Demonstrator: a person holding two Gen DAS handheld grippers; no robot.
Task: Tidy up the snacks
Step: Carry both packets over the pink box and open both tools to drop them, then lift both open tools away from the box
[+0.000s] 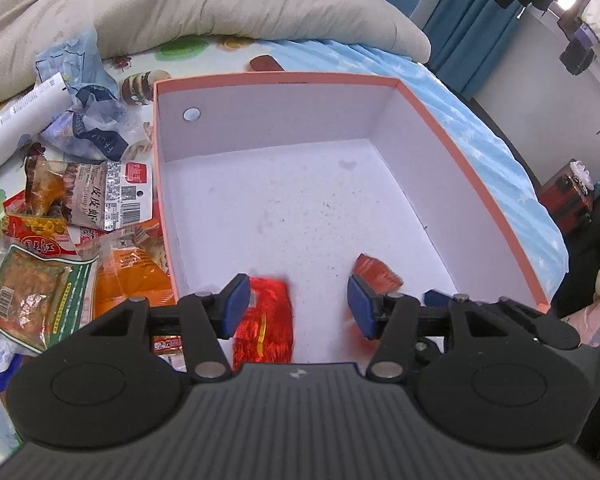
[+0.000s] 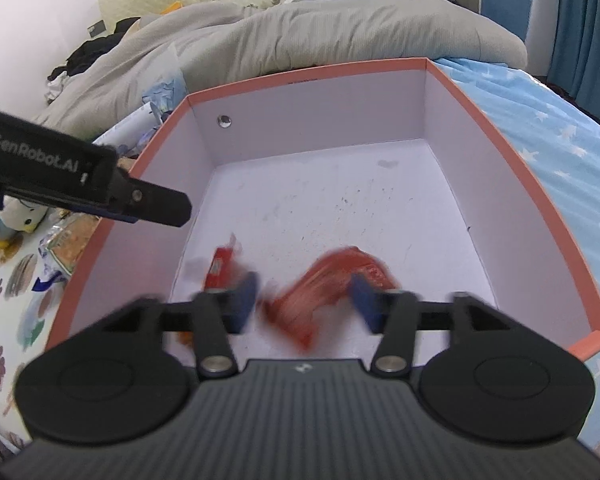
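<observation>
Fingers (image 2: 242, 300) apart, angled down over box (image 2: 500, 140), packet (image 2: 324, 280) loose.

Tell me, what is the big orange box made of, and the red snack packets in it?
The box looks like stiff cardboard: thin, straight walls, matte white inside, orange outside. The red packets look like thin plastic or foil wrap: the sharper one is crinkly and glinting, the other blurred.

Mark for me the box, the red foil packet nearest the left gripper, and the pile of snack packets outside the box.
box (image 1: 276, 77), left wrist view, far orange rim.
red foil packet (image 1: 265, 320), left wrist view, middle of wrapper.
snack pile (image 1: 32, 288), left wrist view, green-edged packet.
</observation>
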